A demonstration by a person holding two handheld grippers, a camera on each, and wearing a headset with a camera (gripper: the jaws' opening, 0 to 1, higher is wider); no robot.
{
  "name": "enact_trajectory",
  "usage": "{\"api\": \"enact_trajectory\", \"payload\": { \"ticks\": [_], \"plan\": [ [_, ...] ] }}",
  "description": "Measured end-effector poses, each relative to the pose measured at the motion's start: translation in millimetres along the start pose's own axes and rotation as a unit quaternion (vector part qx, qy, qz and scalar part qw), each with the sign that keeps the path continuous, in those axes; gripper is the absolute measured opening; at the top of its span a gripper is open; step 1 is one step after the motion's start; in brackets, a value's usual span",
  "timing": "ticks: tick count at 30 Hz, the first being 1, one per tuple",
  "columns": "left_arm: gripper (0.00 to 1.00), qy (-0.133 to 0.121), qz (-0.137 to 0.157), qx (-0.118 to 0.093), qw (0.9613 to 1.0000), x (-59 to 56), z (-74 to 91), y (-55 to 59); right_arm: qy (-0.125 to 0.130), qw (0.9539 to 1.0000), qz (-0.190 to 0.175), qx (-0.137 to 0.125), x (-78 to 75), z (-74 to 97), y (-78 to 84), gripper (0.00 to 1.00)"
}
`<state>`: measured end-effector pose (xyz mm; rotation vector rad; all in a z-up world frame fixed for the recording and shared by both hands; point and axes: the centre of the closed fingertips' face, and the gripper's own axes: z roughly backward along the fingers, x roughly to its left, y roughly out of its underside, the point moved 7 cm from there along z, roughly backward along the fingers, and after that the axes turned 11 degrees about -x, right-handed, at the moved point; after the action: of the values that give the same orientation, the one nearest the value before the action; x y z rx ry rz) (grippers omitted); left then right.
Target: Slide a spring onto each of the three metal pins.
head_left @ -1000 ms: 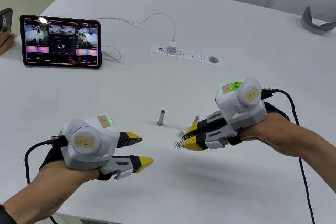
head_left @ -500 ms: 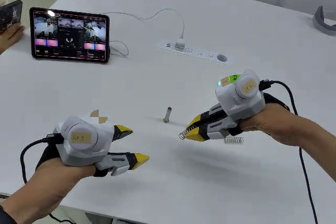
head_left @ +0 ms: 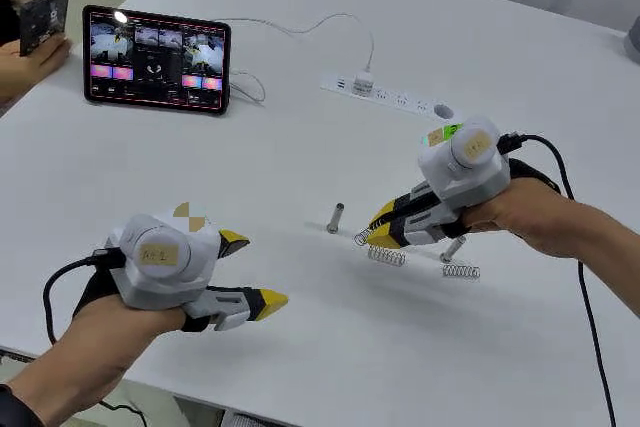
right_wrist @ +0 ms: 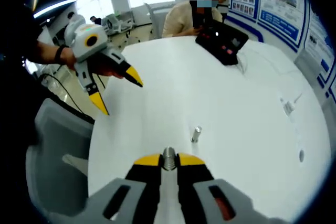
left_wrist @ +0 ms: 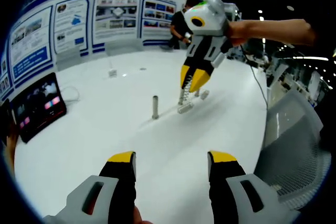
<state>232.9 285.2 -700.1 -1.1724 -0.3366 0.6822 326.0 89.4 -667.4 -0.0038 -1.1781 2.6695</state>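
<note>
right gripper (head_left: 375, 230) has neared the upright pin (head_left: 335, 217), jaws clamping a spring (head_left: 360, 237); left gripper (head_left: 258, 269) jaws apart

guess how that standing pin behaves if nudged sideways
Probably tips easily: the pin stands tall and thin on a narrow base. Being metal, it likely feels heavy for its size and stiff. Once down, its round body may roll.
</note>
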Motion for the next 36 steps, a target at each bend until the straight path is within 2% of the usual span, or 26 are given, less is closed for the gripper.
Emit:
{"api": "enact_trajectory", "payload": {
  "ticks": [10,20,36],
  "plan": [
    [0.58,-0.007,0.006,-0.002,1.0,3.7,4.6,-0.4,0.01,0.9998,0.01,0.014,-14.2,-0.8,-5.2,0.12],
    [0.58,-0.01,0.014,-0.004,0.9998,1.4,10.6,3.2,0.015,0.9995,0.018,0.022,-29.7,-5.6,-11.5,0.13],
    [0.6,-0.02,0.021,-0.004,0.9996,3.8,20.1,6.9,0.006,0.999,0.031,0.032,-38.5,-17.5,-21.4,0.13]
  ]
}}
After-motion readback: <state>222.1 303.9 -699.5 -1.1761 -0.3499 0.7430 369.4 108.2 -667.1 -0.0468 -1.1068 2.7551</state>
